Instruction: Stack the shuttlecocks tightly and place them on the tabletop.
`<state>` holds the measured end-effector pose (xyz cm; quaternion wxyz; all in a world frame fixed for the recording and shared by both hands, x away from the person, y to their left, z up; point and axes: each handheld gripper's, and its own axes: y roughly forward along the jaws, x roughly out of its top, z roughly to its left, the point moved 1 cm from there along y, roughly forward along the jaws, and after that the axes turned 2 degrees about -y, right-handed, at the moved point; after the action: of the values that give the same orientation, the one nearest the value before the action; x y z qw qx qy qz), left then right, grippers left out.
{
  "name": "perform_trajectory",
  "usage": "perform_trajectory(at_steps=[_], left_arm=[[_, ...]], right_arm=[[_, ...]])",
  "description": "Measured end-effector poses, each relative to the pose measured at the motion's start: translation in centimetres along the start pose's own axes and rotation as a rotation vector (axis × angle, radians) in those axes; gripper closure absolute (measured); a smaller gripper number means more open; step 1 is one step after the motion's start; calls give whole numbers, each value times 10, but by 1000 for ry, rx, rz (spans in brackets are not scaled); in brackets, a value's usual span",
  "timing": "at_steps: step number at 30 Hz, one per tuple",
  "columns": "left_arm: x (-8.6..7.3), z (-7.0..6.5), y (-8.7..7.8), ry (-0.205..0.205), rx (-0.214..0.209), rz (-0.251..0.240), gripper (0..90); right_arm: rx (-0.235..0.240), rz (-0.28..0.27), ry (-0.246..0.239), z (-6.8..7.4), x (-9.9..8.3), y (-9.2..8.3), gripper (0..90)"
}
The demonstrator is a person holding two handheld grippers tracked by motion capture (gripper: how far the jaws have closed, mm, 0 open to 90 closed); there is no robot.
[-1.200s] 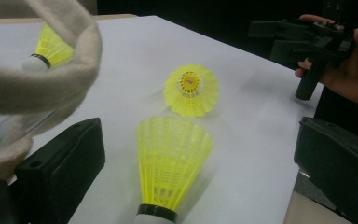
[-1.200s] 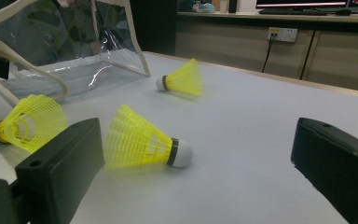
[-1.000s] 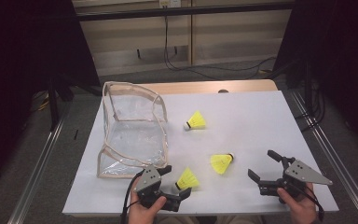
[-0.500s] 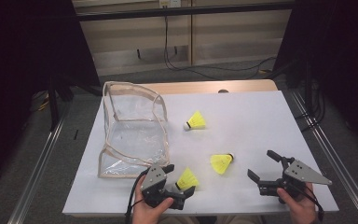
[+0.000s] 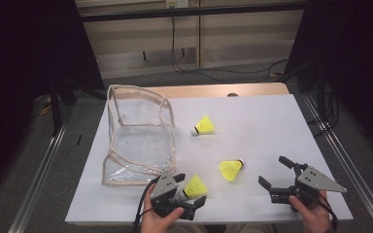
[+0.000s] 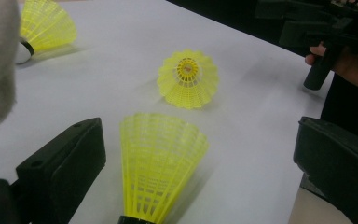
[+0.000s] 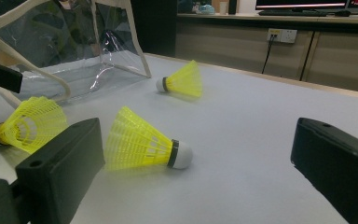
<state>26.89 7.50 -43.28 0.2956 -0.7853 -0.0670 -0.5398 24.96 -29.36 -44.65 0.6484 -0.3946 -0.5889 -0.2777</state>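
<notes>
Three yellow plastic shuttlecocks lie on the white table (image 5: 272,121): one far shuttlecock (image 5: 204,125) near the middle, one middle shuttlecock (image 5: 230,169) to the right of centre, and one near shuttlecock (image 5: 193,187) at the near edge. One clear plastic bag with beige trim (image 5: 138,136) stands on the left. Two hand-held black grippers are there, the left gripper (image 5: 188,199) and the right gripper (image 5: 276,171).

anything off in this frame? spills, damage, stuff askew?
Nothing damaged or spilled. The clear bag sags, lopsided, with its mouth open. Three yellow shuttlecocks lie loose on their sides on the table, one between the open jaws of the left gripper.
</notes>
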Motion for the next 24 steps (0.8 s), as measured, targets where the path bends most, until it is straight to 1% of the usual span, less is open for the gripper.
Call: perform_trajectory(at_steps=[4, 8, 9, 13, 14, 16, 17, 18, 19, 21, 22, 23, 24], left_arm=[[2, -3, 4, -17, 14, 2, 17], [2, -7, 11, 7, 2, 20, 24], [3, -8, 14, 18, 9, 23, 27], [5, -9, 20, 27, 22, 28, 29], [6, -10, 22, 24, 29, 26, 29], [8, -10, 26, 23, 54, 43, 36], [8, -10, 29, 28, 68, 60, 49], [8, -10, 29, 28, 68, 60, 71], [8, -11, 30, 30, 77, 69, 71], [9, -12, 32, 51, 107, 98, 130], [9, -12, 32, 57, 116, 101, 158], [9, -11, 32, 58, 134, 101, 195], [10, -11, 31, 48, 145, 99, 241]], right_arm=[[-3, -2, 1, 0, 0, 0, 16], [-4, 0, 0, 1, 0, 0, 16], [-4, -1, 0, 1, 0, 0, 16], [-3, -1, 0, 1, 0, -1, 16], [-3, -1, 0, 1, 0, -1, 16], [-2, -1, 0, 1, 0, 0, 16], [-1, -5, 2, 2, 1, -1, 16], [-1, -5, 2, 2, 1, -1, 16], [1, -7, 1, 1, 1, -1, 16], [0, -6, 2, 1, 1, -1, 16], [-4, -4, -3, 0, 0, -2, 16], [-5, -4, 1, 0, 0, -2, 16], [-4, -5, 2, 0, 0, -2, 16]])
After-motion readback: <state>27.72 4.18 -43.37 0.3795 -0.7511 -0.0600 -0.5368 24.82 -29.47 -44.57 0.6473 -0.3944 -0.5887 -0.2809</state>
